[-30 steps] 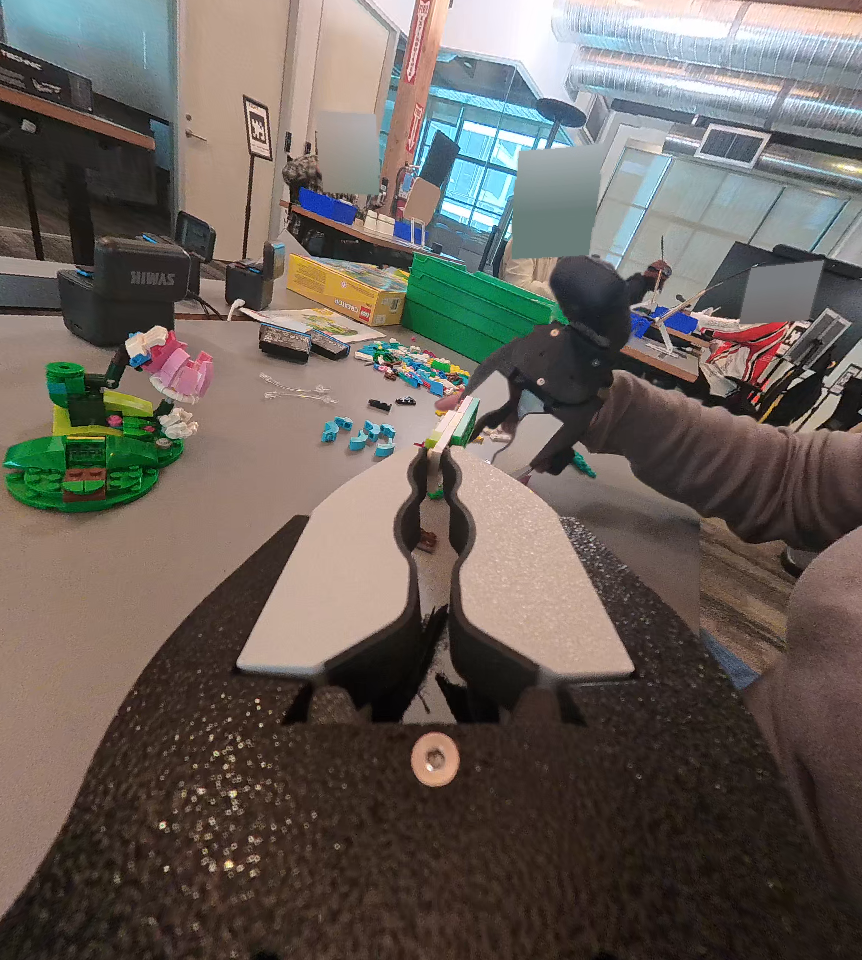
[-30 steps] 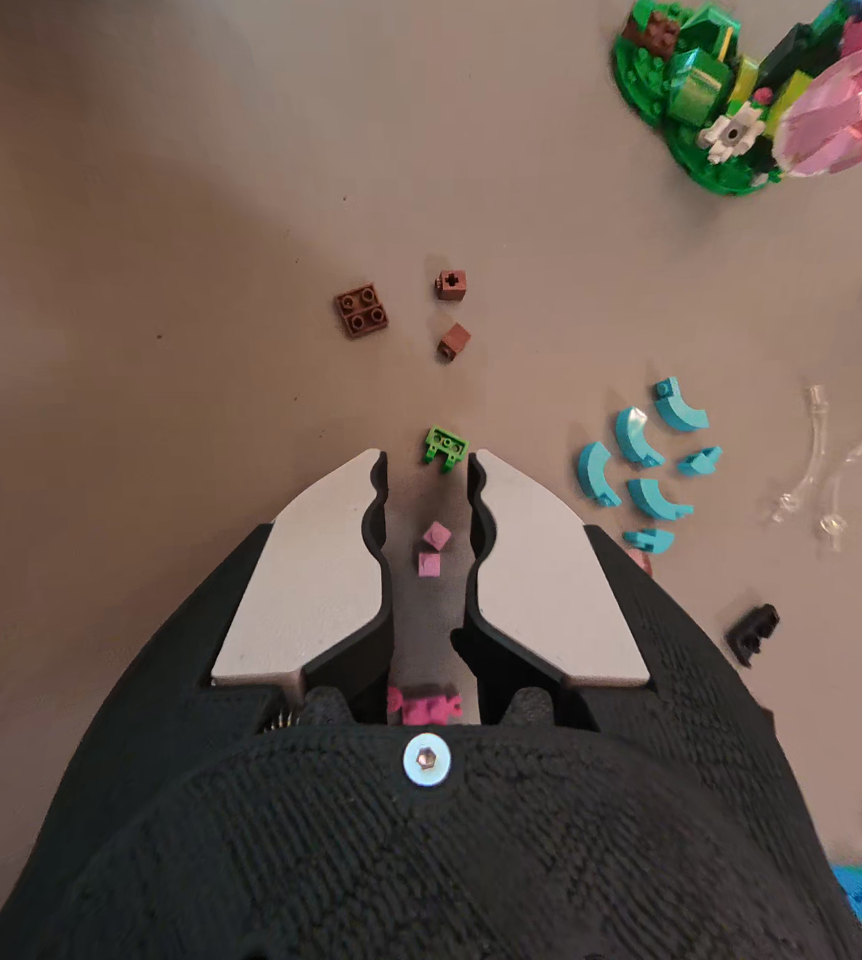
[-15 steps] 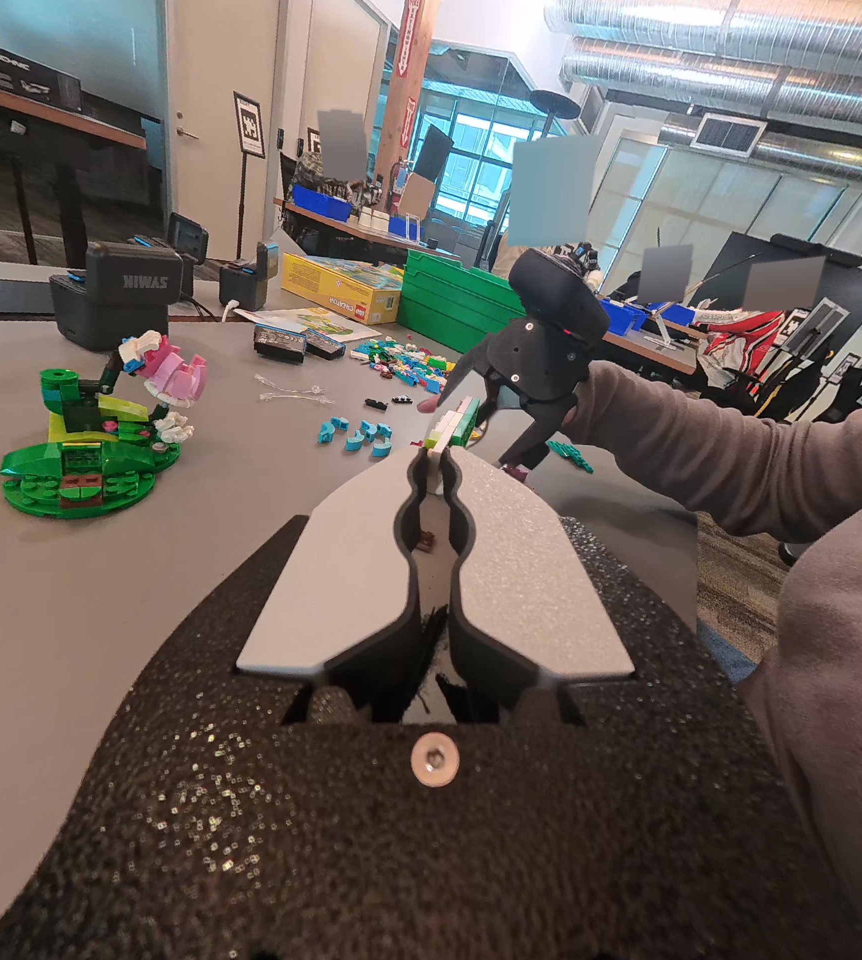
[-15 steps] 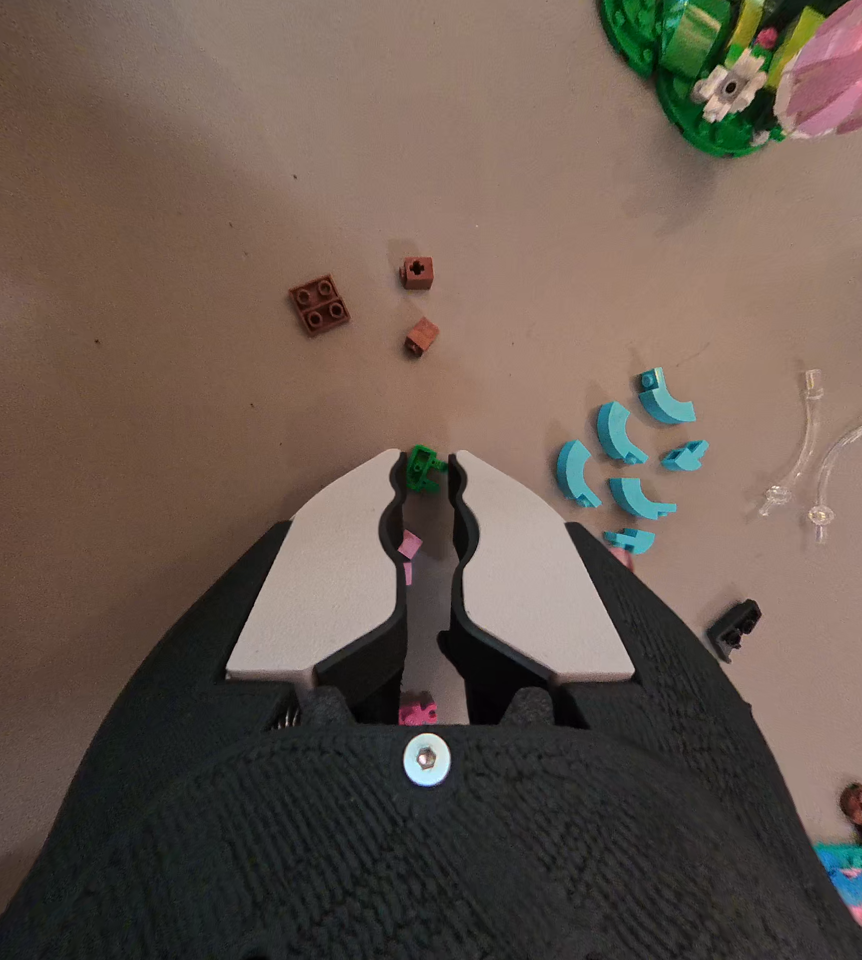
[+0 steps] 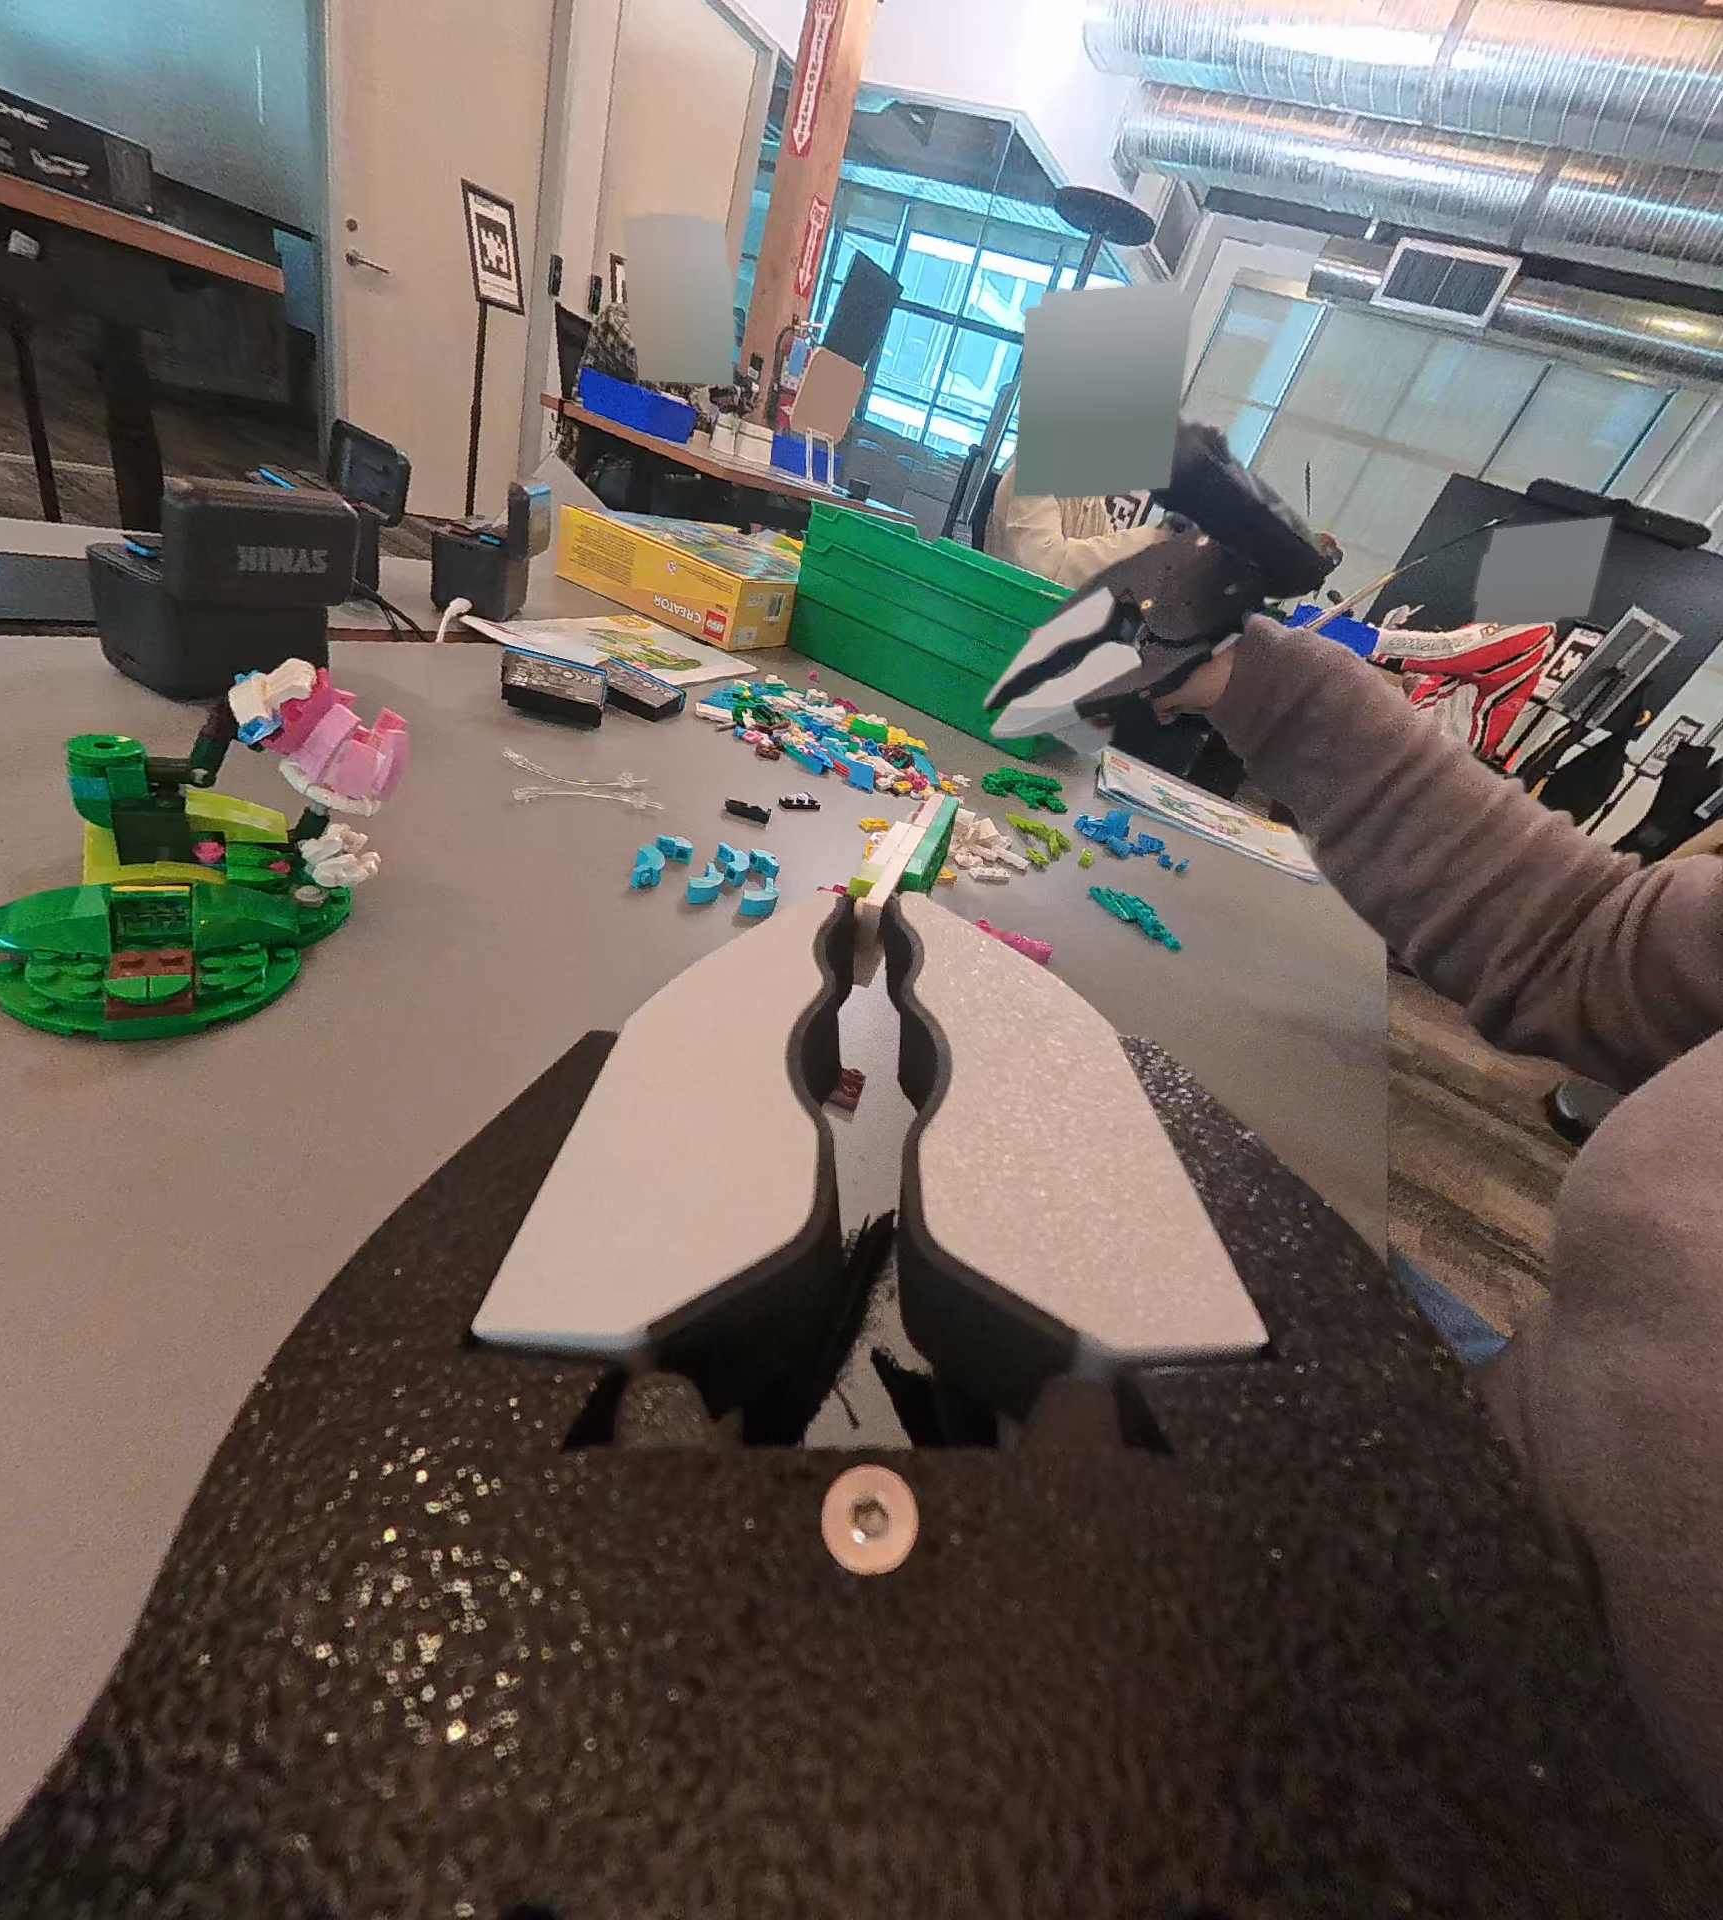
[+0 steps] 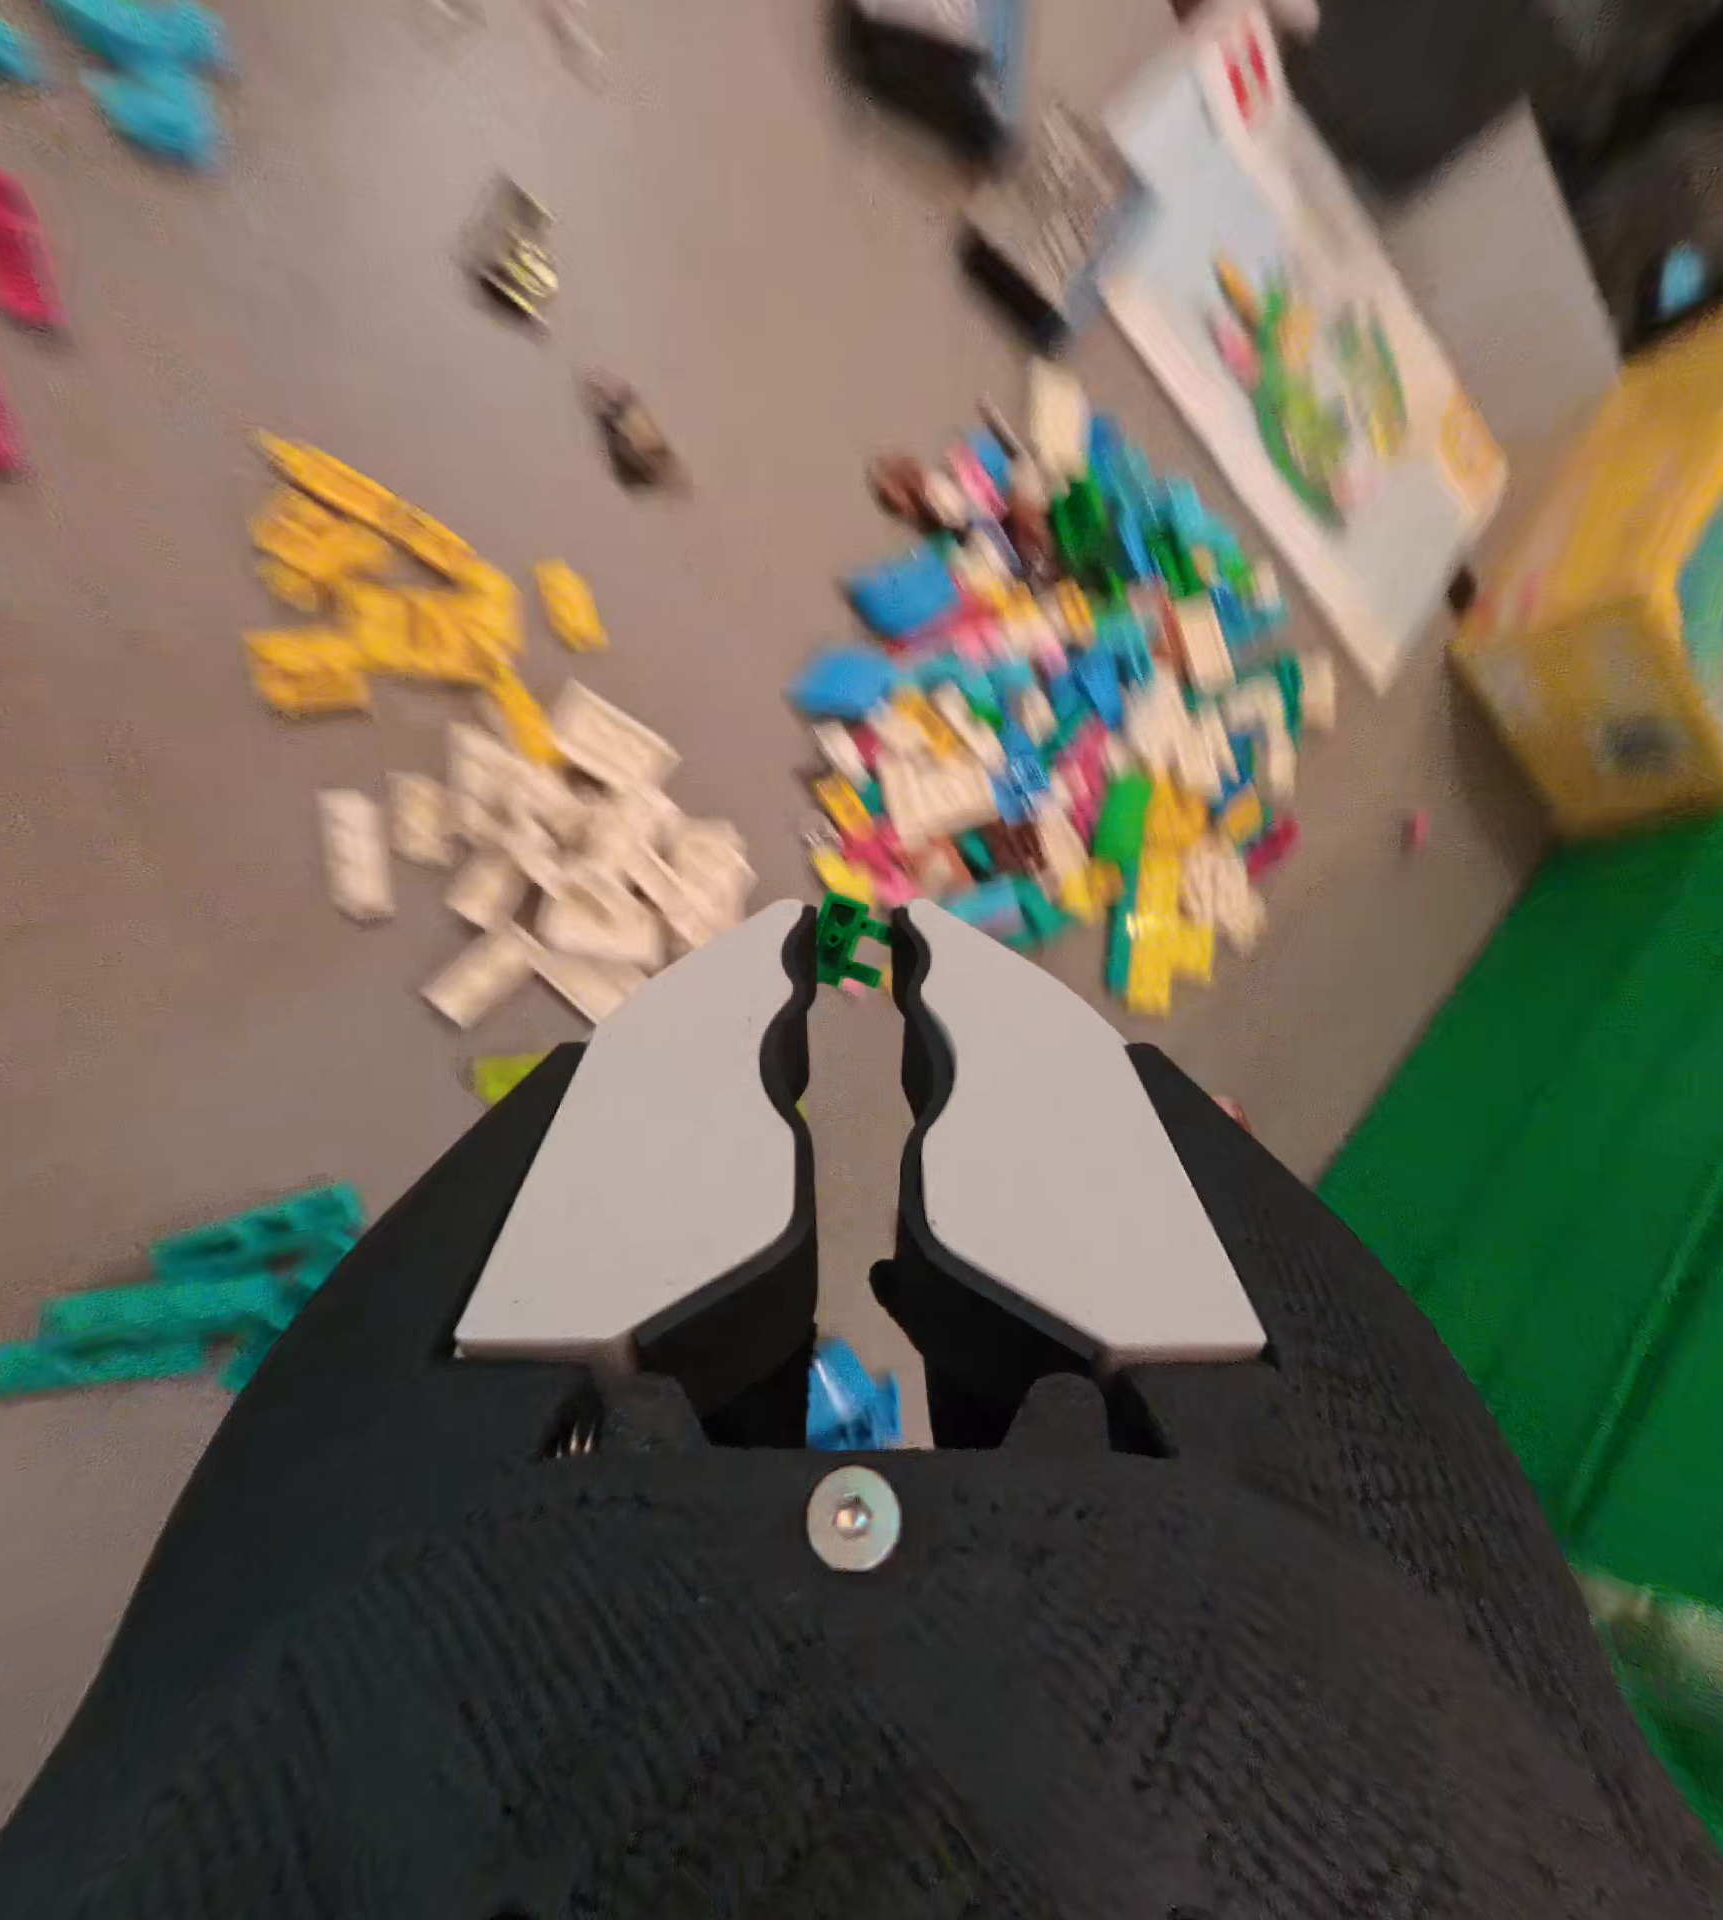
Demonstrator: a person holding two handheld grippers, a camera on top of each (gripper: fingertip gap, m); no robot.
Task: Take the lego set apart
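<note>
A: Where's the piece you're working on?

B: Your left gripper (image 5: 869, 914) is clamped on a white and green stack of bricks (image 5: 904, 847), which sticks out past its tips above the grey table (image 5: 161, 1195).

A: And the other one?

B: Your right gripper (image 6: 849, 940) pinches a small green clip (image 6: 844, 941) at its very tips (the view is blurred), over the loose brick pile (image 6: 1054, 707).

Open-plan office or lab: exposed ceiling ducts (image 5: 1459, 114), glass partitions (image 5: 1459, 416), worktables (image 5: 711, 462) beyond.
</note>
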